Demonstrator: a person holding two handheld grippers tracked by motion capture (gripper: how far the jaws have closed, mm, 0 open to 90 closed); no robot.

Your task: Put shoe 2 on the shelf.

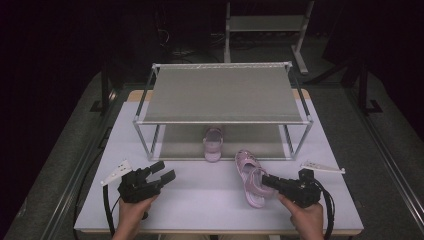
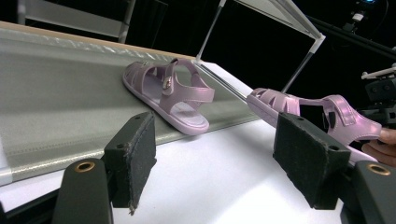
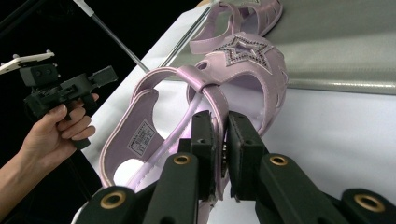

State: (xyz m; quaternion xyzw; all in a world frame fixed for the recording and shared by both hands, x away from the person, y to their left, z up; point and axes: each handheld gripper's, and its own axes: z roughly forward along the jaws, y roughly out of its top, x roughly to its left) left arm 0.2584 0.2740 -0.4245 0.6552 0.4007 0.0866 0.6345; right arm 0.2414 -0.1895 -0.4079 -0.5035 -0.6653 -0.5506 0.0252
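Here our sandal (image 1: 250, 176) lies on the surface, toe towards the shelf (image 1: 222, 95); our right gripper (image 1: 269, 182) pinches its strap, our left gripper (image 1: 164, 170) fingers are wide open, empty.

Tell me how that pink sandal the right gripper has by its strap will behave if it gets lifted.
The sandal looks like thin moulded plastic, so it is probably light. The right gripper pinches only the narrow ankle strap, which looks bendy; the sole would likely hang and swing beneath it. The glossy surface may be slippery, so the strap could slide between the pads.
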